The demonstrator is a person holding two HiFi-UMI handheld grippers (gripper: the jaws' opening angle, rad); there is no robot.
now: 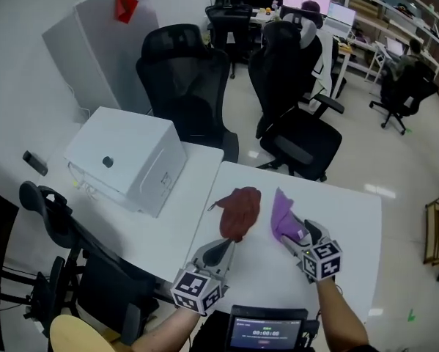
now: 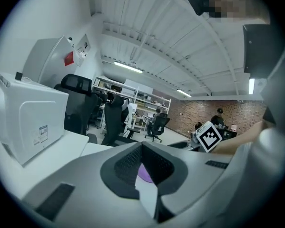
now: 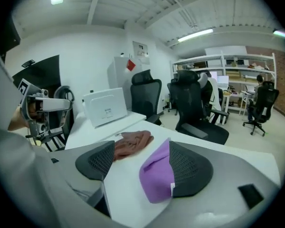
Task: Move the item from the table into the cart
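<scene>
Two cloths lie on the white table [image 1: 344,226]. A red-brown cloth [image 1: 239,210] [image 3: 132,143] sits bunched near the middle, and a purple cloth [image 1: 283,217] [image 3: 157,177] lies just to its right. My right gripper [image 1: 301,233] [image 3: 142,163] is open wide. The purple cloth stands between its jaws, leaning on the right-hand pad, and the other pad is clear of it. My left gripper [image 1: 225,246] [image 2: 142,146] is shut with nothing in it, its tip just short of the red-brown cloth. In the left gripper view a bit of the purple cloth [image 2: 144,174] shows past the jaws.
A white box-shaped machine [image 1: 127,160] [image 3: 106,107] stands on the adjoining table to the left. A black frame with a curved handle [image 1: 47,211] stands beside that table's left edge. Black office chairs [image 1: 186,86] [image 1: 292,108] crowd the far side. A small screen [image 1: 267,332] sits at my chest.
</scene>
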